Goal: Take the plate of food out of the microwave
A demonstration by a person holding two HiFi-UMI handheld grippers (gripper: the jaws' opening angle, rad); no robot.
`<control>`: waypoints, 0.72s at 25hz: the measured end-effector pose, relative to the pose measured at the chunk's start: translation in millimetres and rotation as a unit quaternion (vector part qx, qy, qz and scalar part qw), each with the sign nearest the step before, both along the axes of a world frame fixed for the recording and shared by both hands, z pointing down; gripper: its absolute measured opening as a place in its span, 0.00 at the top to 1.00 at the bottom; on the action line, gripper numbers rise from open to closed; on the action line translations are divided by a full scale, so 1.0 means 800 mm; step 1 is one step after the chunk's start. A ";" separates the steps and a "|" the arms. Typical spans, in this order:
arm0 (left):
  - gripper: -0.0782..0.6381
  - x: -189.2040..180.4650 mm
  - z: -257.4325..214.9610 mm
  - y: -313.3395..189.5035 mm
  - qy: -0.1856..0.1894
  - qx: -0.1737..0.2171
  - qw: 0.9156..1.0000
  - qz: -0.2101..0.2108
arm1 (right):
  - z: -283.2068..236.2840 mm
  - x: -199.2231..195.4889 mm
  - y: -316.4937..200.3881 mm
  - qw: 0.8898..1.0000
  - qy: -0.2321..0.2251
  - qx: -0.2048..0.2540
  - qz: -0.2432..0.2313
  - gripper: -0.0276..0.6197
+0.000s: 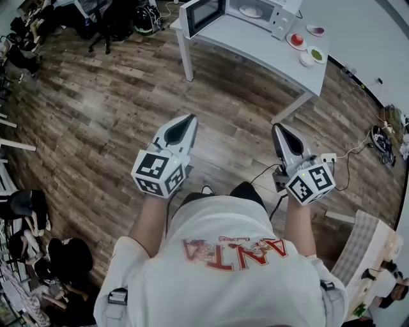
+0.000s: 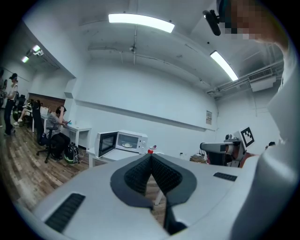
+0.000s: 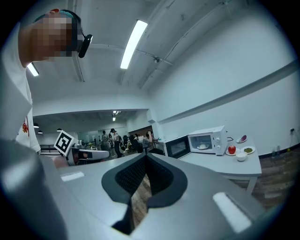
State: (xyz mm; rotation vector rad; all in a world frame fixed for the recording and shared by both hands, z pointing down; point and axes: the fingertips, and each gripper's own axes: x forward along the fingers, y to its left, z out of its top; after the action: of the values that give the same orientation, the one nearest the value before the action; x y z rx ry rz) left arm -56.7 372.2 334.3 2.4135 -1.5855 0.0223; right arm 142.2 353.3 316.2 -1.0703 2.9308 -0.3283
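A white microwave (image 1: 263, 11) stands on a white table (image 1: 255, 48) far ahead, with its door (image 1: 203, 16) swung open to the left. Inside sits a white plate of food (image 1: 250, 11), also seen as the plate (image 3: 202, 146) in the right gripper view and the plate (image 2: 126, 145) in the left gripper view. My left gripper (image 1: 190, 119) and right gripper (image 1: 277, 128) hang over the wooden floor, well short of the table. Both are shut with nothing between the jaws, as the left gripper (image 2: 151, 155) and right gripper (image 3: 145, 155) show in their own views.
Right of the microwave lie a red-food plate (image 1: 296, 40), a green-food dish (image 1: 317, 55), a small white bowl (image 1: 307, 59) and a purple-food dish (image 1: 315, 29). A power strip (image 1: 328, 157) with cables lies on the floor. People sit at desks (image 1: 25, 211) to the left.
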 end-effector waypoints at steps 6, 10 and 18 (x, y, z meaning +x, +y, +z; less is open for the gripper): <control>0.88 -0.008 0.011 -0.015 0.006 -0.006 1.000 0.010 | 0.009 0.000 -0.028 1.000 0.003 -0.017 0.017 0.95; 0.88 -0.016 0.014 -0.039 0.005 -0.009 1.000 0.006 | 0.016 -0.011 -0.054 1.000 0.004 -0.019 0.007 0.95; 0.88 -0.011 0.006 -0.125 -0.008 -0.004 1.000 -0.003 | 0.018 -0.006 -0.146 1.000 -0.004 -0.011 0.004 0.95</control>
State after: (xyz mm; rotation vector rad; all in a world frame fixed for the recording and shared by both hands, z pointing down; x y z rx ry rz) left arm -65.5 272.0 339.5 2.4095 -1.5955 0.0458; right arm 137.7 236.9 330.4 -1.0818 2.9215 -0.3644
